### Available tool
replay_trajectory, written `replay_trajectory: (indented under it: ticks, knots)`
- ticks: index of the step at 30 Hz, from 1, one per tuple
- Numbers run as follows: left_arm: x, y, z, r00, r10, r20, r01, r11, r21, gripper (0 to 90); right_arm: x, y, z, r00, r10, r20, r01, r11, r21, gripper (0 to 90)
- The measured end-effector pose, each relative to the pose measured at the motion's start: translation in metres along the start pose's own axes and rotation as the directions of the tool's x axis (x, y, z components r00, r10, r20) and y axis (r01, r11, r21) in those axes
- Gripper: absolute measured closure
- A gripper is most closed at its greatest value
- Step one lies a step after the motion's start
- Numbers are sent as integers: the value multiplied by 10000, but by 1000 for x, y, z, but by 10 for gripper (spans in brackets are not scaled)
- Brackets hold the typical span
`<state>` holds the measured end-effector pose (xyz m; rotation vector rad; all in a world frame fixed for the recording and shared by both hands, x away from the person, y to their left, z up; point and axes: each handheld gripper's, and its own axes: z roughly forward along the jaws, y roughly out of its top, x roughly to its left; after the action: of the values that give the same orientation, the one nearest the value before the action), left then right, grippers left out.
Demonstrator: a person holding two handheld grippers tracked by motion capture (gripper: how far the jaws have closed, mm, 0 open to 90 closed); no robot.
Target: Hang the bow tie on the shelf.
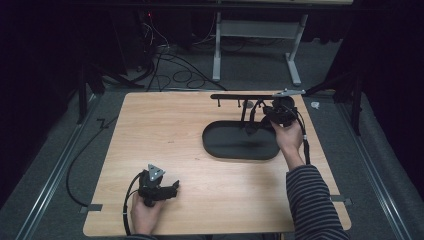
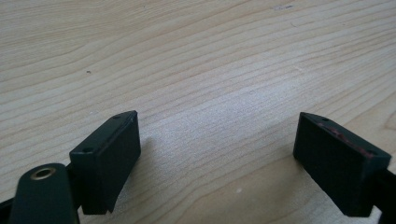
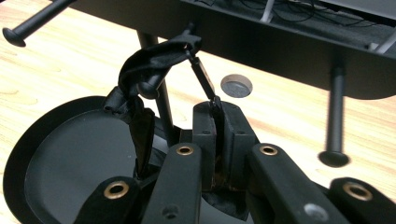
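In the right gripper view the dark strap [image 3: 140, 70] runs down behind the right tongs [image 3: 223, 122], so its lower end is hidden, and the picture's edges cut off the black tray [image 3: 32, 154] at the left and bottom. In the high view the strap [image 1: 251, 125] is too small and dark to make out. The bottom edge there cuts off the striped sleeve [image 1: 312, 200].

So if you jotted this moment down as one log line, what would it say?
right gripper: shut on black strap hooked over rack peg, above tray | left gripper: open, over table
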<state>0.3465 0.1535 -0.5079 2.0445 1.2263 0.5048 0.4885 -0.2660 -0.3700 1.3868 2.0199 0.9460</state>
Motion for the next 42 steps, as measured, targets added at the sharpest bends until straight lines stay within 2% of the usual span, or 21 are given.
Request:
replay_trajectory:
  ticks: [9, 18, 22, 33, 42]
  knots:
    - [0, 0, 0, 10000, 0, 2, 0, 10000, 1, 153, -1, -4, -2, 9997, 152, -177, -154, 9998, -118, 788]
    - [0, 0, 0, 10000, 4, 2, -4, 10000, 2, 153, -1, -4, -6, 9997, 136, -198, -141, 9996, -231, 761]
    - [0, 0, 0, 10000, 3, 1, -3, 10000, 2, 153, 0, -7, -9, 9996, 163, -229, -169, 9995, -282, 712]
    - [0, 0, 0, 10000, 1, 2, -1, 10000, 0, 153, -1, -10, -25, 9990, 51, -451, -78, 9982, -599, 684]
    - [0, 0, 0, 10000, 1, 1, -1, 10000, 0, 153, -3, -14, -37, 9975, 143, -690, -203, 9960, -873, 668]
